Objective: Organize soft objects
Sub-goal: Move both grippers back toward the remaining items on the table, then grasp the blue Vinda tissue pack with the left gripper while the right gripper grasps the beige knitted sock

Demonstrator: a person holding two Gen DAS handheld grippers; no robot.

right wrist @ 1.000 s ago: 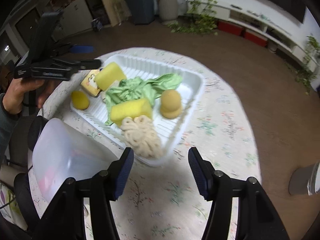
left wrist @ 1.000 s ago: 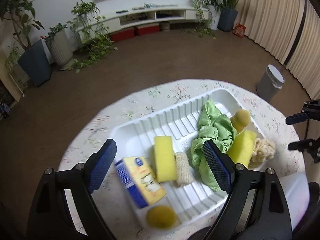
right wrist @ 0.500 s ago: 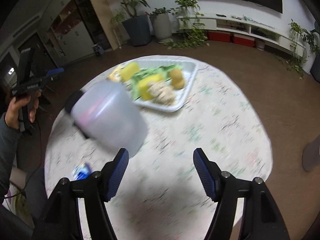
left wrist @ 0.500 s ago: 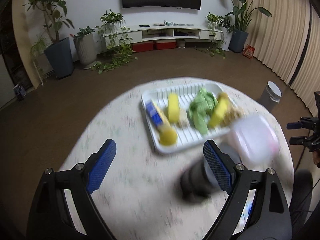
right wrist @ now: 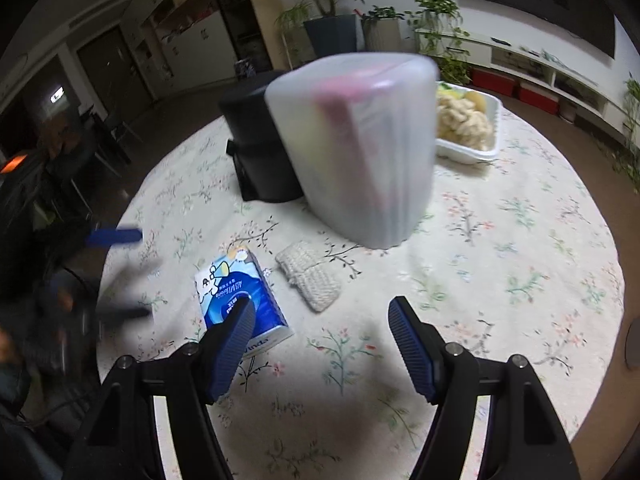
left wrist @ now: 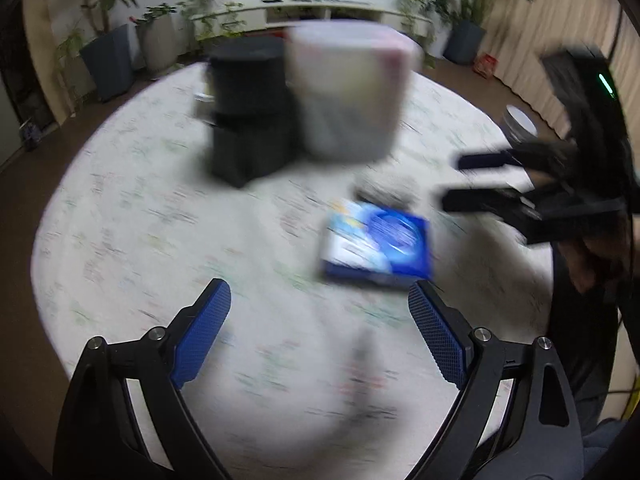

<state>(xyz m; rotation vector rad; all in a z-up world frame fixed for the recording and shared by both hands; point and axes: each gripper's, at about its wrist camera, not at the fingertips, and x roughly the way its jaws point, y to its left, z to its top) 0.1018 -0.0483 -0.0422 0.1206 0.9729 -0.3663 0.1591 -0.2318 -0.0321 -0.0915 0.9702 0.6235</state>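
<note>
A blue tissue pack (right wrist: 236,292) lies on the floral tablecloth with a cream knitted cloth (right wrist: 310,280) beside it. My right gripper (right wrist: 322,316) hovers just before both, open and empty, its left fingertip overlapping the pack in the view. In the blurred left wrist view the tissue pack (left wrist: 378,244) lies just beyond my left gripper (left wrist: 320,320), whose jaws are opening with nothing between them. The white tray (right wrist: 494,136) of soft items sits at the far side, mostly hidden behind a translucent tub (right wrist: 356,144).
A black box-like object (right wrist: 260,136) stands beside the translucent tub (left wrist: 348,88) near the table's middle. Opposite, a person's hand holds the right gripper (left wrist: 460,182); the left gripper (right wrist: 120,274) shows blurred at the table's left edge. Bare tablecloth (right wrist: 520,280) stretches to the right.
Both grippers have pulled back from the tray to the table's near side. The tub and black object now stand in front of the tray, and the tissue pack and knitted cloth have come into view.
</note>
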